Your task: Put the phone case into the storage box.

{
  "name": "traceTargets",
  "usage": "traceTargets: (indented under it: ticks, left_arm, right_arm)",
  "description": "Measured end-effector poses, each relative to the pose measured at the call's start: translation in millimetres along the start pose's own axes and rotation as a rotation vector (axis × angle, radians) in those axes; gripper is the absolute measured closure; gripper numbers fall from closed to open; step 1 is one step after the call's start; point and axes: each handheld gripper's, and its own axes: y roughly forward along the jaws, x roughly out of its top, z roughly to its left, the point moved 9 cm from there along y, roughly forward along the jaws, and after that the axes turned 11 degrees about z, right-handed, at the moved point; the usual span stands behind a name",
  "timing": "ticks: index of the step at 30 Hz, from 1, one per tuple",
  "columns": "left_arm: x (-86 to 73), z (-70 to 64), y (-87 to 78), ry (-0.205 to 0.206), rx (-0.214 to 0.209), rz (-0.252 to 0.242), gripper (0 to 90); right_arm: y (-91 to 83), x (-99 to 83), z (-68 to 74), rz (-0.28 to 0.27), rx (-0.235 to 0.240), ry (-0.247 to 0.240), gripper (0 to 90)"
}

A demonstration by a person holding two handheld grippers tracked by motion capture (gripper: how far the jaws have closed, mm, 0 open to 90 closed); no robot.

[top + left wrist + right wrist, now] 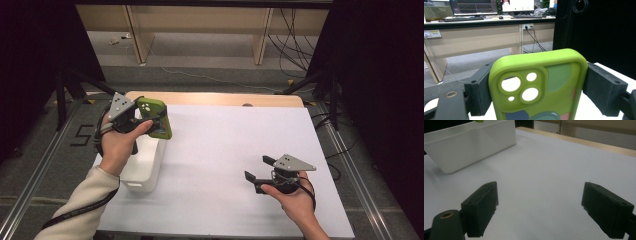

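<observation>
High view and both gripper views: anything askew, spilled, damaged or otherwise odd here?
Nothing stands out. The left gripper holds the green phone case squarely between its jaws above the white bin; the case looks intact. The right gripper is open over the bare white table. No spill shows.

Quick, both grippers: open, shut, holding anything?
Left gripper: shut on the green phone case, above the white bin.
Right gripper: open, empty, low over the white table.
</observation>
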Motion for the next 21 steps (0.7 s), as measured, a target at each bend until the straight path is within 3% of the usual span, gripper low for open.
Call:
traceTargets:
  ticks: [21]
  left_arm:
    - [1.1,9.0,-1.9,-0.002,0.019,-0.004,17.3]
  right_arm:
    - [-0.6,0.1,-0.3,0.000,0.000,-0.001,15.0]
